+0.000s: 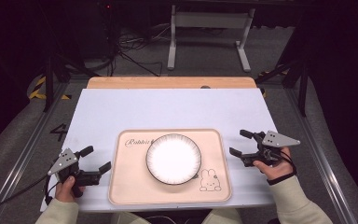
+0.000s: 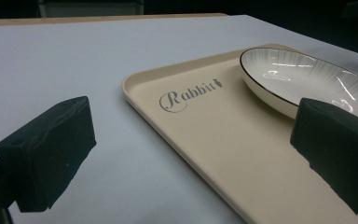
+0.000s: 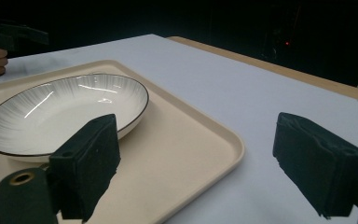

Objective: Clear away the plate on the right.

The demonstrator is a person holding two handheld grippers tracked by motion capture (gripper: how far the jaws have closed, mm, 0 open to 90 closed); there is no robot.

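A white plate (image 1: 173,157) with a dark rim rests in the middle of a beige tray (image 1: 130,186) printed with "Rabbit" and a small rabbit drawing. My left gripper (image 1: 97,159) hovers open just off the tray's left edge, nothing between its fingers. My right gripper (image 1: 241,143) is open beside the tray's right edge, also holding nothing. In the left gripper view, the tray (image 2: 214,140) and plate (image 2: 303,79) lie ahead between the black pads (image 2: 46,149). In the right gripper view, the plate (image 3: 60,112) sits on the tray (image 3: 191,149) to the left.
The tray lies on a white mat (image 1: 168,107) covering a wooden table (image 1: 168,82). A white metal stand (image 1: 209,28) and cables are on the floor beyond the table. Bare mat stretches behind and to both sides of the tray.
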